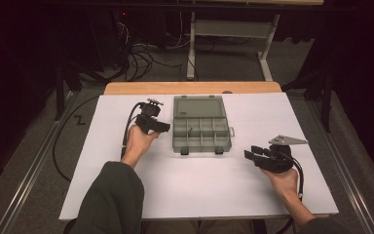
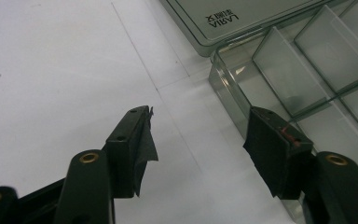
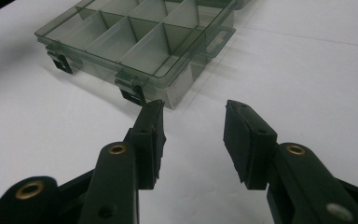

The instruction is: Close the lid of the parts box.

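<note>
Left gripper (image 1: pixel 161 126) with jaws wide and empty just beside the left wall of the clear grey-green plastic compartment box (image 1: pixel 201 127), lid open flat, mid-table, right gripper (image 1: pixel 252 151) gaping, empty, near its front right corner

Dim room, cables (image 1: pixel 141 56) on grey floor (image 1: pixel 233 68)

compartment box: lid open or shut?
Open. The smoky clear plastic compartment box has its lid folded back flat on the white table, dividers exposed.
</note>
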The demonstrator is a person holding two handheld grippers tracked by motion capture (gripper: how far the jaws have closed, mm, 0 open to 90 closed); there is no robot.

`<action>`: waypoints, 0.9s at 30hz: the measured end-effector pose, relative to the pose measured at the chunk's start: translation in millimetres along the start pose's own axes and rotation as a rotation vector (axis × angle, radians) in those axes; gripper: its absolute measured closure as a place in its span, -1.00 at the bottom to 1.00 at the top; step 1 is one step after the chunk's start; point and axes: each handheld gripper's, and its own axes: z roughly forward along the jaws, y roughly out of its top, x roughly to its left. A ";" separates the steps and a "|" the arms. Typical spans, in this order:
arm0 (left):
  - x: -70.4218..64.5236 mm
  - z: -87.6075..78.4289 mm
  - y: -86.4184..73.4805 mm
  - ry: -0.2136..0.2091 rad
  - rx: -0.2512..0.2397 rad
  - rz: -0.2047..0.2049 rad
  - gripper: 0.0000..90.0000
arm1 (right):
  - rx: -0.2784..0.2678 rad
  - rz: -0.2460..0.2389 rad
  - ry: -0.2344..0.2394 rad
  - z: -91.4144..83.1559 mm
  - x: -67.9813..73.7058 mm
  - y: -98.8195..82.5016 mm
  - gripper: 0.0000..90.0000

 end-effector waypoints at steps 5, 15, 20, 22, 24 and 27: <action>-1.8 1.9 5.0 -0.011 -0.007 0.011 -0.12 | 0.067 0.004 0.009 11.0 -0.1 12.0 0.32; -5.3 8.6 11.9 0.044 0.020 0.050 -0.13 | 0.117 0.008 0.007 25.8 1.7 32.9 0.37; -2.2 12.3 12.5 0.049 0.024 0.034 -0.09 | 0.137 0.002 -0.002 31.9 3.7 44.4 0.40; -0.6 13.7 12.9 0.047 0.029 0.026 -0.08 | 0.148 -0.002 -0.004 35.7 3.4 51.5 0.44; 1.0 15.1 14.3 0.049 0.038 0.021 -0.07 | 0.158 -0.004 -0.006 38.2 3.4 55.1 0.45; 0.9 16.2 15.3 0.049 0.047 0.019 -0.06 | 0.172 -0.002 -0.011 42.0 3.4 58.0 0.45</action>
